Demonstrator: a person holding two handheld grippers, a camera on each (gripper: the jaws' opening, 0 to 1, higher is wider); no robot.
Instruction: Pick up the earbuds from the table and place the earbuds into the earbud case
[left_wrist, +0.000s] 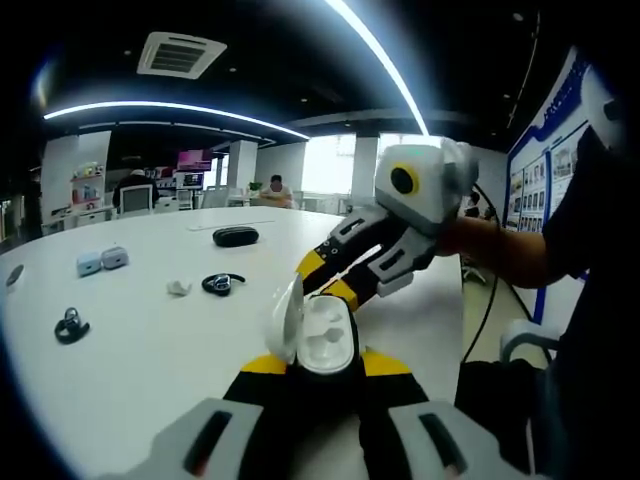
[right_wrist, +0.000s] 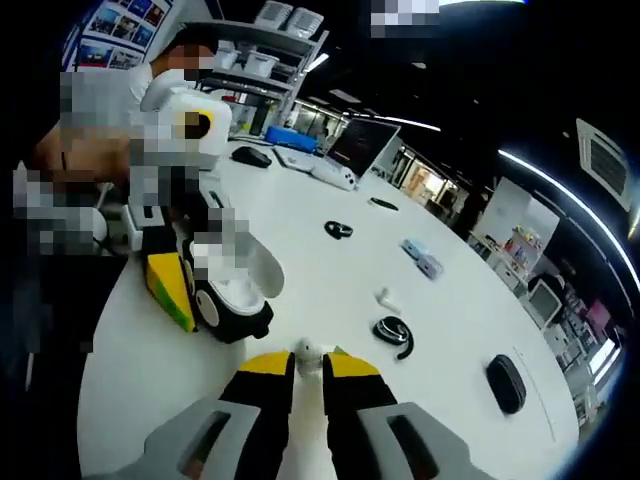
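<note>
The left gripper (left_wrist: 312, 365) clamped the open white plastic earbud case (left_wrist: 318, 335). The right gripper (right_wrist: 308, 370), nearly closed, pinched 1 small white earbud (right_wrist: 307, 350) near it; light, smooth, likely slippery.

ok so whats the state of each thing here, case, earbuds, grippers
white earbud case: lid open, held between the left gripper's jaws, above the table
left gripper: shut on the case
right gripper: shut on a small white earbud, near the case
black ear-hook earbud: lying loose on the white table
second black earbud: lying loose
black case: closed, on the table
</note>
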